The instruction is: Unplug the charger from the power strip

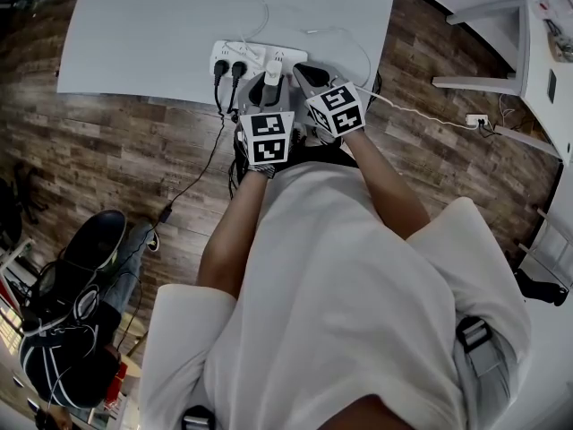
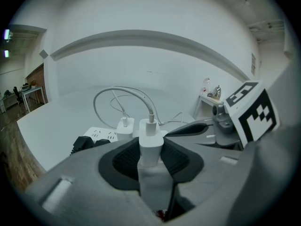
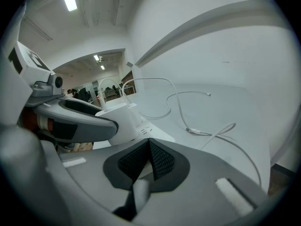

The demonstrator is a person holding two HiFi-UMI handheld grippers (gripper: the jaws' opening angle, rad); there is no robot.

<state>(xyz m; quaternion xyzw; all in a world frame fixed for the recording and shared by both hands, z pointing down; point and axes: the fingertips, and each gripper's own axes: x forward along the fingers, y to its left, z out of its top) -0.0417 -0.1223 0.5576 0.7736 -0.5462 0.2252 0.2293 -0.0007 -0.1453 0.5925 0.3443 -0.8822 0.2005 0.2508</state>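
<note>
One power strip (image 1: 224, 52) sits at the table's (image 1: 161, 25) near edge. Black plugs (image 1: 219, 68): two. One white charger (image 2: 151, 142), then a second charger (image 2: 125, 127), so two. Two grippers: left gripper (image 1: 270, 86), right gripper (image 1: 303, 70).

Power strip (image 1: 253, 55) on tabletop (image 1: 152, 25), at near edge. Two plugs (image 1: 227, 68) in strip's left part. Charger (image 1: 273, 66) right of them, between left claw (image 1: 270, 82) jaws. Second charger (image 2: 125, 127) just behind, leftward. Right claw (image 1: 305, 73) beside left, over strip's right end. Cable (image 2: 146, 103) loops behind.
</note>
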